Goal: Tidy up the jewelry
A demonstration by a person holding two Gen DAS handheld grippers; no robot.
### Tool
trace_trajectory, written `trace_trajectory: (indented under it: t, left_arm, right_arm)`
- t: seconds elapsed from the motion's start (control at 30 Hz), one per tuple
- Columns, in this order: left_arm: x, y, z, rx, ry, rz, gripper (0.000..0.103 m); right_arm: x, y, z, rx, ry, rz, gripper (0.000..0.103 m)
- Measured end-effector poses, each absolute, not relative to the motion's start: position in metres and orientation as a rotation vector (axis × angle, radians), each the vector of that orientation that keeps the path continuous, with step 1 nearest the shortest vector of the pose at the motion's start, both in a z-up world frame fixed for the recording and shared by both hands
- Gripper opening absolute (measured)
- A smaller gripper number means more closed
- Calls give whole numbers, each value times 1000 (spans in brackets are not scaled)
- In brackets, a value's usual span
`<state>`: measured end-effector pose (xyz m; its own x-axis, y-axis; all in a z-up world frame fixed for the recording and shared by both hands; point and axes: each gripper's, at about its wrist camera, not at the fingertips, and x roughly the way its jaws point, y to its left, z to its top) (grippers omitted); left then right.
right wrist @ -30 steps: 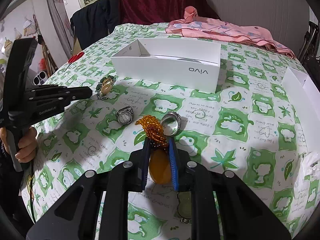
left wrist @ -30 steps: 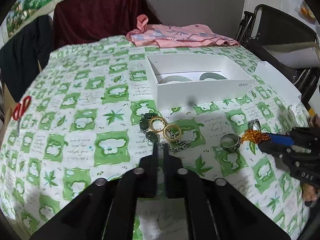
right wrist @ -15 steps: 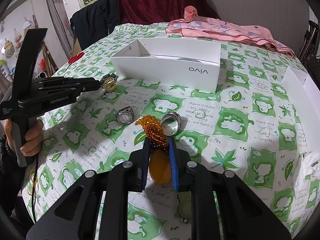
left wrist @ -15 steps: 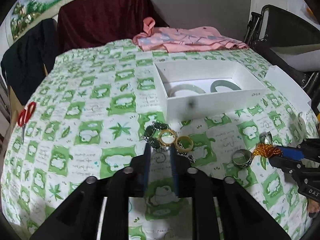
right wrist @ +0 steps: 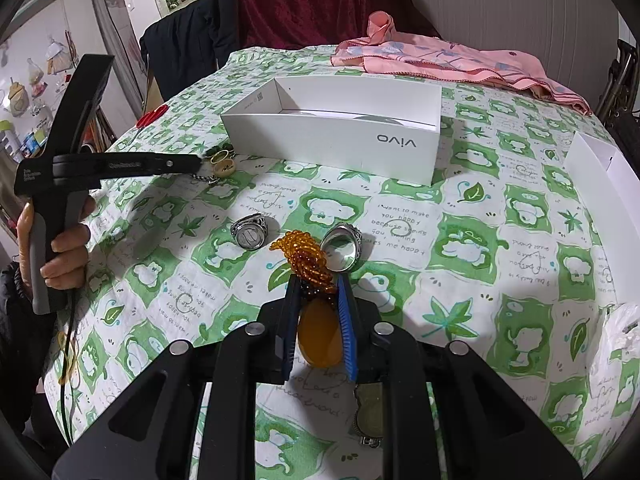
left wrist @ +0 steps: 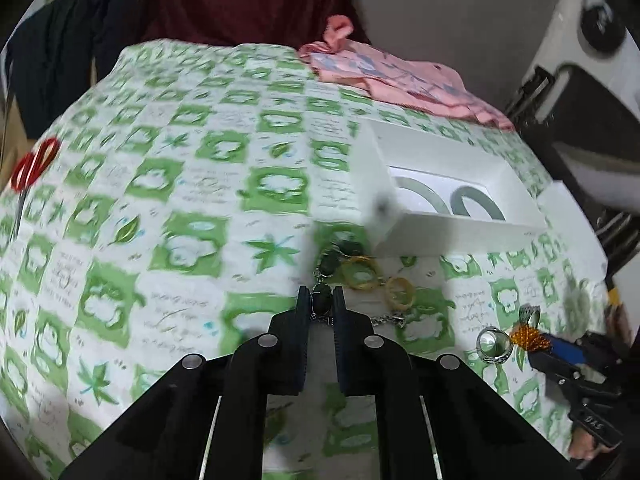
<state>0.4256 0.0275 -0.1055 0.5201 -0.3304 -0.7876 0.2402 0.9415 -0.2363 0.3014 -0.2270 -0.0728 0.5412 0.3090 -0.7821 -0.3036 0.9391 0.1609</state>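
Covering the whole tabletop [right wrist: 500, 208] is a green-and-white checked cloth, and on it stands a white box [right wrist: 336, 148] with two pale bangles [left wrist: 448, 200] inside. Just in front of its near corner lies my pile of green beads [left wrist: 336, 256] and gold rings [left wrist: 362, 274]. My left tongs [left wrist: 322, 300], jaws just closed, pinch one dark green bead [left wrist: 322, 299]. My right tongs [right wrist: 318, 292] are clamped on an amber pendant [right wrist: 320, 336], its bead string [right wrist: 306, 256] lying between two silver rings [right wrist: 249, 233].
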Motion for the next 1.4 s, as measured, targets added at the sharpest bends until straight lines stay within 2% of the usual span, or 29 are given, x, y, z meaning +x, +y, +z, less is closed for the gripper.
trace_trajectory:
  t: [0.17, 0.27, 0.43, 0.9, 1.13, 1.4]
  left_arm:
    - [435, 32, -107, -174, 991, -372, 11]
    - [435, 20, -105, -110, 976, -356, 16]
    - [433, 11, -104, -46, 949, -341, 12]
    - [383, 18, -31, -162, 729, -461, 12]
    - [380, -3, -9, -112, 706, -481, 12]
    - [404, -34, 7, -63, 686, -483, 12]
  right_arm:
    - [301, -227, -73, 6, 930, 363, 18]
    - [301, -227, -73, 8, 930, 364, 18]
    - [302, -229, -74, 33, 928, 368, 18]
    - [296, -256, -47, 174, 804, 358, 18]
    - [302, -267, -19, 242, 728, 377, 18]
    - [354, -262, 14, 242, 701, 375, 18]
